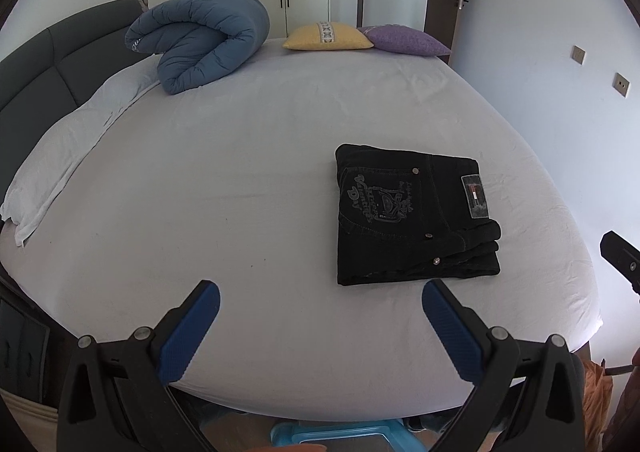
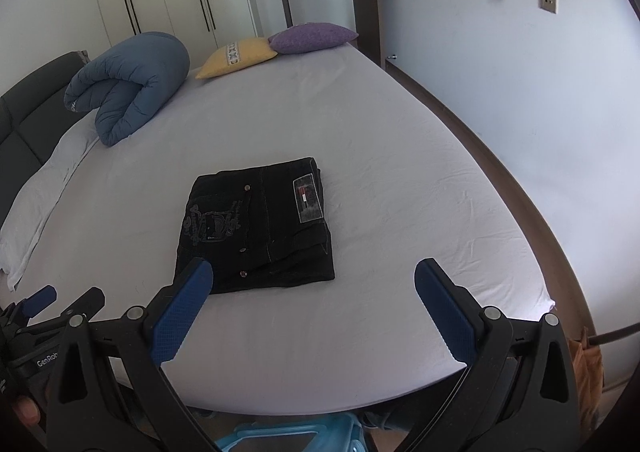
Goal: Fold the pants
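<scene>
Black pants (image 1: 412,215) lie folded into a compact rectangle on the bed's pale sheet (image 1: 240,171), with a back pocket print and a waist label facing up. They also show in the right wrist view (image 2: 256,228). My left gripper (image 1: 320,316) is open and empty, held above the bed's near edge, left of and nearer than the pants. My right gripper (image 2: 314,292) is open and empty, just short of the pants' near edge. The left gripper also shows at the far left of the right wrist view (image 2: 60,304).
A rolled blue duvet (image 1: 200,35) lies at the far left by the dark headboard (image 1: 36,63). A yellow cushion (image 1: 326,36) and a purple cushion (image 1: 404,39) sit at the far edge. A white pillow (image 1: 68,139) lies along the left. A blue stool (image 1: 332,432) stands below the bed's near edge.
</scene>
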Motion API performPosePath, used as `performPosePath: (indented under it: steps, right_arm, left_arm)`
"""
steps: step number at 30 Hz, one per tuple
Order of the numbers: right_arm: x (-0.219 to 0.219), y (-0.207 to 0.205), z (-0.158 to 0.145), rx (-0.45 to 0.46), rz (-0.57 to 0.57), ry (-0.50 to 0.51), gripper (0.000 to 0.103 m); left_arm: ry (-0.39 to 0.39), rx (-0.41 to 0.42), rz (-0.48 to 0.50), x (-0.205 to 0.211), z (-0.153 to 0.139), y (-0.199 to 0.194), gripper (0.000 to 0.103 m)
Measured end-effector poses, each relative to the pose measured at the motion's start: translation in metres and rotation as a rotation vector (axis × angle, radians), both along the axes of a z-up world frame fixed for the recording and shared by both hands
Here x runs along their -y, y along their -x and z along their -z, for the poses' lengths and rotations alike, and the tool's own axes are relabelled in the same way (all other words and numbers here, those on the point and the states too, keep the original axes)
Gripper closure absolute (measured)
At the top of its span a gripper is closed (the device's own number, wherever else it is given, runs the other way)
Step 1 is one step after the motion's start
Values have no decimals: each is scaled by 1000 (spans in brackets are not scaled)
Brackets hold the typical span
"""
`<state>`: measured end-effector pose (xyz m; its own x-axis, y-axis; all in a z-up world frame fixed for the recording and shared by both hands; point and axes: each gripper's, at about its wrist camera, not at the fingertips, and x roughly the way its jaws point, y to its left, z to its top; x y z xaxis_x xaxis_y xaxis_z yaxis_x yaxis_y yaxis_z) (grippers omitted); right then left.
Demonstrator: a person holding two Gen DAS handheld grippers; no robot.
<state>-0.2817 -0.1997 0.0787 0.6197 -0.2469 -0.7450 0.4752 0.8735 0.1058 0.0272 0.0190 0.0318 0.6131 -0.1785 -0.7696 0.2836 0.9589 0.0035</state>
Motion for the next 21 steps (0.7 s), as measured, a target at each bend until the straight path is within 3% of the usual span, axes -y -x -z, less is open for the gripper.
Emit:
performPosePath:
  steps: [21]
  right_arm:
    - [-13, -12, 7, -18, -25, -1, 0]
  left_arm:
    - [-4, -23, 3, 7, 7, -1, 0]
